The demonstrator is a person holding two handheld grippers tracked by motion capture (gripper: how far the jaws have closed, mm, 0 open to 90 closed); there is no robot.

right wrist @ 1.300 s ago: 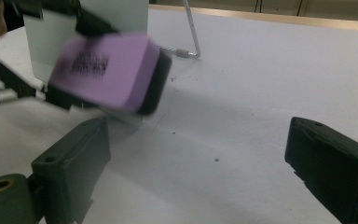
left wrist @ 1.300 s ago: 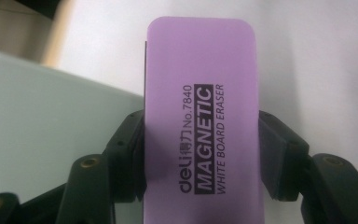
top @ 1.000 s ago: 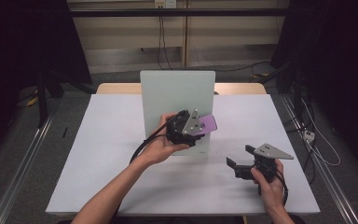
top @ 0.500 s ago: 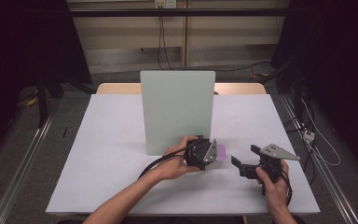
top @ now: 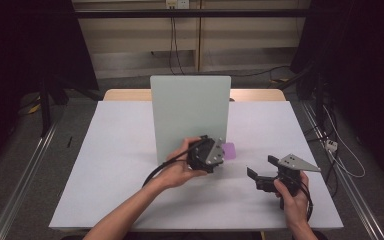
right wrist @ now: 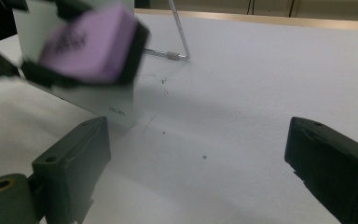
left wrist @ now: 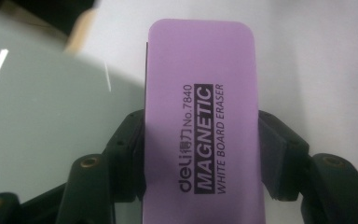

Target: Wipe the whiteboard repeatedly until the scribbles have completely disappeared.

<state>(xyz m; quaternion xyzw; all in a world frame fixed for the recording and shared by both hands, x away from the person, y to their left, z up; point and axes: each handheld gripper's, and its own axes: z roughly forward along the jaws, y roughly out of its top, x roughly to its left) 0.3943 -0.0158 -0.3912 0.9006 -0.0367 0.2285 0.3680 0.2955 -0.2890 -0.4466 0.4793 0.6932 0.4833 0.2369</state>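
High view: left gripper (top: 219, 156) sits just in front of the lower right corner of the upright whiteboard (top: 190, 112), jaws clamped on a purple eraser (top: 228, 150) that sticks out to the right, low over the white table (top: 105, 165). Can't tell from here if the eraser touches the board or the table. Right gripper (top: 261, 176) is near the table's right front, well apart from the eraser, jaws pointing left, nothing between them. Left gripper view: eraser (left wrist: 203, 121) runs lengthwise up from between the two black jaws, both pads pressed against its long sides, firm grip. Label reads "MAGNETIC WHITE BOARD ERASER". Pale green board face (left wrist: 46, 121) lies to the left, white table (left wrist: 321, 60) to the right. Right gripper view: jaws stand wide apart, empty, bare table (right wrist: 242, 93) between them. Farther off, upper left, the eraser (right wrist: 91, 42) is blurred, black felt side facing right, held in the other gripper's jaws in front of the board's lower edge (right wrist: 102, 105). The board's wire stand (right wrist: 179, 44) shows behind.
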